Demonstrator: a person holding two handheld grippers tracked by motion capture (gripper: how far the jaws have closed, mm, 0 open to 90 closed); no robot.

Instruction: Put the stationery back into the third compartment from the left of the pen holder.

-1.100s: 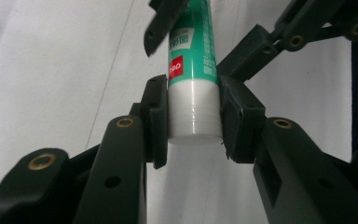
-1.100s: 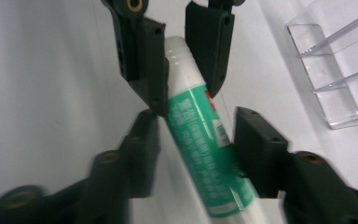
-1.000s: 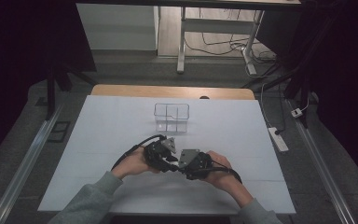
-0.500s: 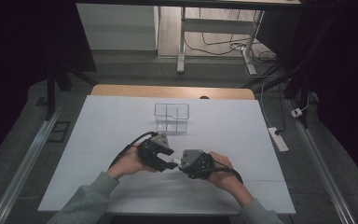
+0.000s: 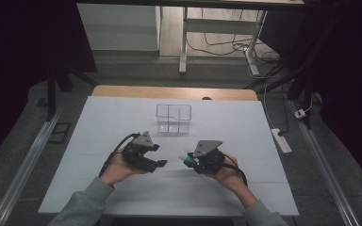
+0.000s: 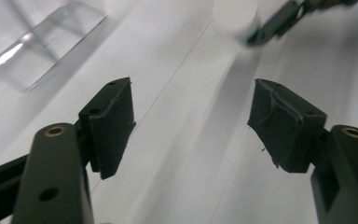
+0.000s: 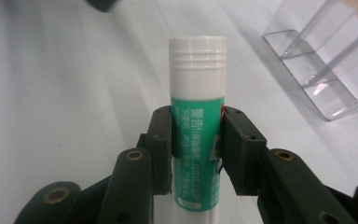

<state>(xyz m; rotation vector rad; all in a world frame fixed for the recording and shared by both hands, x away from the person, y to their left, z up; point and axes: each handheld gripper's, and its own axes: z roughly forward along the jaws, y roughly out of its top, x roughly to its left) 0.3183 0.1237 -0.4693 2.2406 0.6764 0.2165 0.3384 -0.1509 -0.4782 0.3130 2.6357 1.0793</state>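
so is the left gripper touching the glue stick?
Apart. The left gripper view shows the left gripper with its jaws wide open around bare table; the glue stick sits beyond, in the right gripper.

Glossy plastic glue stick (smooth)

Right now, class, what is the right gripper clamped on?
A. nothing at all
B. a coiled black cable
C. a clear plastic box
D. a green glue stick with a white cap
D. In the right gripper view, the right gripper has both pads pressed against the green body of the glue stick, whose white cap sticks out beyond them, while the clear box stands apart on the table.
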